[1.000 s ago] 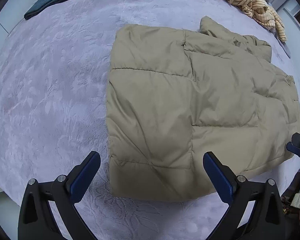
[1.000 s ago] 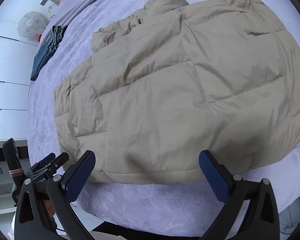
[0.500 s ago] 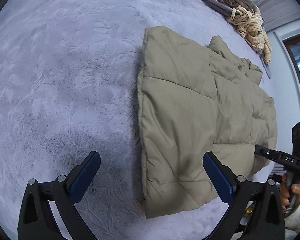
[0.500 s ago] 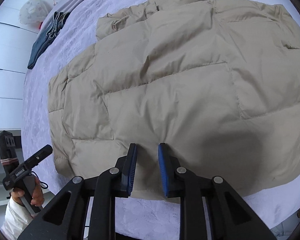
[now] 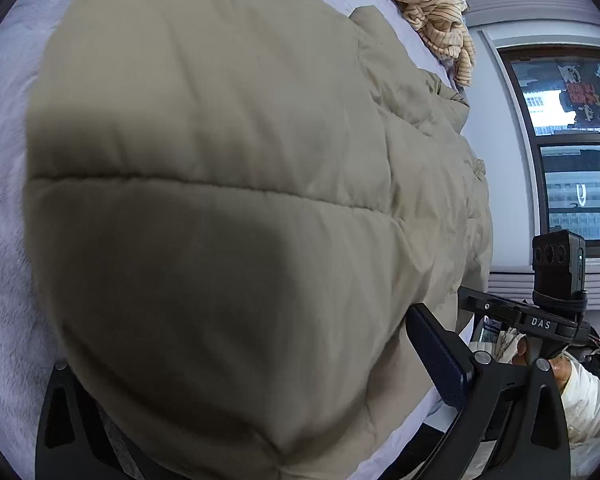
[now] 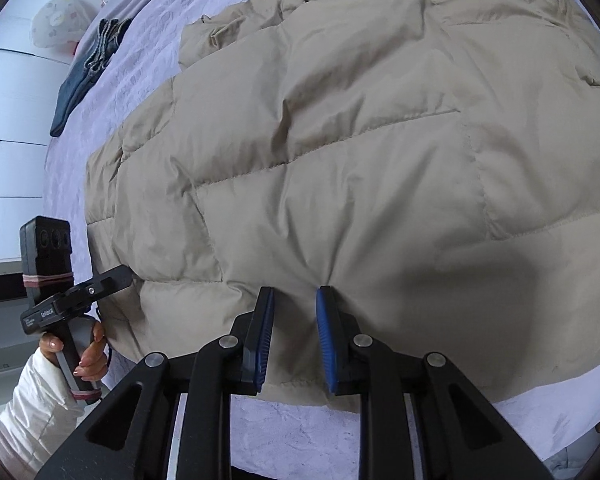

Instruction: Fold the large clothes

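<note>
A large beige quilted puffer jacket lies spread on a lavender bedspread. My right gripper is shut on a pinch of the jacket's near hem, fabric bunched between its blue pads. In the left wrist view the jacket fills the frame, very close. My left gripper stands open around the jacket's near corner; its right finger shows, the left one is hidden under fabric. The left gripper also shows in the right wrist view, at the jacket's left corner.
Dark jeans lie at the bed's far left, by a white patterned bag. A striped yellow garment is heaped at the far edge. A window is to the right. The right gripper's handle is held beyond the bed edge.
My left gripper has pushed forward onto the jacket's corner, which now fills its view. My right gripper has stayed shut and now pinches the hem, with fabric gathered between its pads.
</note>
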{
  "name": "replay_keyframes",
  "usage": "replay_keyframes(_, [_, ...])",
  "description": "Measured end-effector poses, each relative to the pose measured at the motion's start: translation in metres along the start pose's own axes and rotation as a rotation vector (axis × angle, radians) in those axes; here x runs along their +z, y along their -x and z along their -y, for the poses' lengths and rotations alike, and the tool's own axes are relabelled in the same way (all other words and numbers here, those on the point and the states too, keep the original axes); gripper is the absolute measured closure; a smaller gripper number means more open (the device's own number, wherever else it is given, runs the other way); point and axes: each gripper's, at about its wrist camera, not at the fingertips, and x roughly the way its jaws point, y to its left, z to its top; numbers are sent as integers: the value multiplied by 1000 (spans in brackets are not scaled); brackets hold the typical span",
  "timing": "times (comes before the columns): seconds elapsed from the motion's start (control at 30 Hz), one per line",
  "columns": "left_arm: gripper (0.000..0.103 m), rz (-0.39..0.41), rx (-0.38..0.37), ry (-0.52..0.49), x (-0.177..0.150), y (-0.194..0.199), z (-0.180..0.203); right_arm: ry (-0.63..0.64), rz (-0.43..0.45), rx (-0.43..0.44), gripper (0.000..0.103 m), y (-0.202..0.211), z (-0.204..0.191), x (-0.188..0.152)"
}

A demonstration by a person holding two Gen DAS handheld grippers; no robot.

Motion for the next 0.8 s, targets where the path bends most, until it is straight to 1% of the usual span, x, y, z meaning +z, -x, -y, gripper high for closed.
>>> replay_keyframes(0.07, [0, 8, -33, 13, 5, -6, 2, -4, 2, 0, 79, -2, 0, 1])
replay_keyframes(0.1, [3, 9, -54, 15, 6, -8, 3, -10, 2, 2, 79, -4, 1, 1])
replay_keyframes(0.17, [49, -16, -95, 18, 4, -10, 4, -21, -1, 4, 79, -7, 2, 2])
replay_keyframes(0.2, [53, -22, -129, 38, 3, -9, 4, -23, -3, 5, 79, -8, 3, 2])
replay_keyframes(0.23, [61, -14, -141, 44, 4, -7, 5, -24, -6, 5, 79, -8, 3, 3])
replay_keyframes(0.27, [65, -5, -147, 45, 2, -2, 7, -23, -6, 8, 79, -6, 3, 3])
replay_keyframes(0.3, [67, 5, -149, 48, 1, 4, 10, -21, 3, 13, 79, -3, 3, 5])
replay_keyframes(0.33, [69, 17, -153, 51, 0, 10, 13, -12, 34, 8, 79, 5, 2, 6])
replay_keyframes(0.37, [69, 30, -159, 53, -2, 16, 17, -2, 71, -7, 79, 13, 2, 6])
replay_keyframes(0.4, [69, 41, -162, 52, -3, 21, 21, 5, 116, -24, 86, 22, 2, 9])
replay_keyframes(0.43, [69, 49, -160, 48, -5, 25, 27, 3, 143, -34, 95, 27, 4, 11])
replay_keyframes(0.5, [69, 57, -148, 31, -8, 30, 40, -10, 185, -46, 97, 32, 9, 19])
replay_keyframes(0.53, [69, 59, -143, 23, -8, 31, 47, -16, 189, -45, 100, 30, 12, 24])
replay_keyframes(0.63, [69, 59, -140, 8, -8, 31, 67, -21, 169, -35, 102, 8, 15, 34])
replay_keyframes(0.73, [69, 52, -140, -15, -6, 29, 89, -25, 146, -46, 103, -13, 18, 39])
replay_keyframes(0.8, [69, 43, -139, -32, -5, 29, 104, -44, 139, -38, 103, -19, 21, 42])
